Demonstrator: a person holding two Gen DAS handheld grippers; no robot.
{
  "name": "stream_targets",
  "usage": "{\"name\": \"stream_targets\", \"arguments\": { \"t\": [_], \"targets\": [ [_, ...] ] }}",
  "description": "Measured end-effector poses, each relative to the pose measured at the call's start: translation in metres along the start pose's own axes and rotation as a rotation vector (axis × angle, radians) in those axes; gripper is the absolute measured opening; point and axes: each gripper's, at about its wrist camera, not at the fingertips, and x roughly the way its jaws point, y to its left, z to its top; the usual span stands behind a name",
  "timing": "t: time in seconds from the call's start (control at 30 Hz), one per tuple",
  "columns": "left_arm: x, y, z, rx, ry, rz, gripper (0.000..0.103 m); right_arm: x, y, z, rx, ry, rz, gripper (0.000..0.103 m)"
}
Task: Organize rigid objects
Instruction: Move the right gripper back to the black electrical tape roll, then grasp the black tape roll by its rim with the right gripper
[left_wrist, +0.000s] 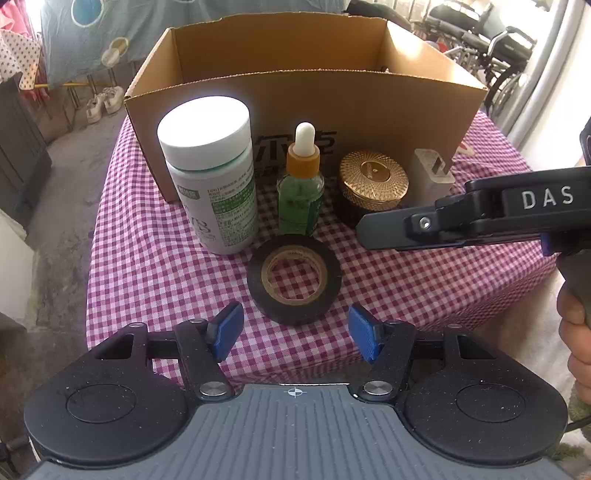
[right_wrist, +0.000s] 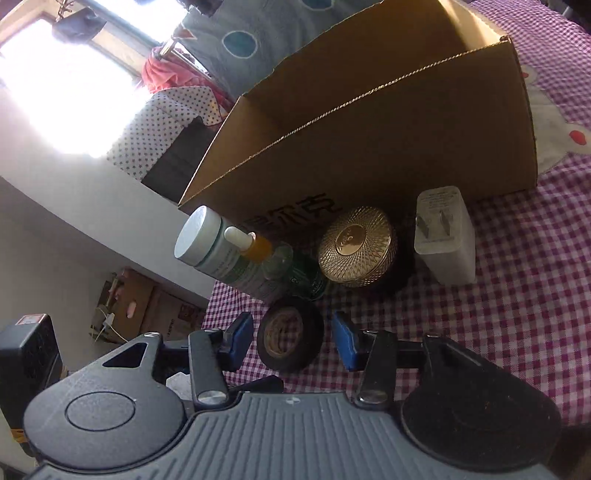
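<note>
A black tape roll (left_wrist: 294, 280) lies flat on the checked cloth, just ahead of my open, empty left gripper (left_wrist: 295, 332). Behind it stand a white pill bottle (left_wrist: 212, 177), a green dropper bottle (left_wrist: 301, 181), a gold-lidded jar (left_wrist: 373, 184) and a white plug adapter (left_wrist: 430, 177), in a row before an open cardboard box (left_wrist: 306, 99). My right gripper (right_wrist: 291, 339) is open, tilted, with the tape roll (right_wrist: 290, 339) between its blue pads, apart from them. It shows side-on in the left wrist view (left_wrist: 369, 230).
The red-and-white checked tablecloth (left_wrist: 147, 258) covers a small table whose left edge drops to a concrete floor. A wheelchair (left_wrist: 495, 48) stands behind the box at the right. Hanging laundry and shoes are at the back left.
</note>
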Motion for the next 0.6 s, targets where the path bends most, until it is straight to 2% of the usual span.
{"name": "stream_targets", "arguments": {
  "t": [0.27,0.47,0.6],
  "targets": [
    [0.019,-0.007,-0.002,0.068,-0.004,0.064,0.063,0.023,0.018,-0.002,-0.133,0.012,-0.09,0.041],
    [0.022,-0.007,-0.005,0.082,-0.028,0.051,0.063,0.036,0.023,-0.01,-0.184,0.035,-0.119,0.031],
    [0.024,-0.009,-0.005,0.077,-0.042,0.05,0.062,0.042,0.027,-0.012,-0.232,0.031,-0.147,0.02]
  ]
}}
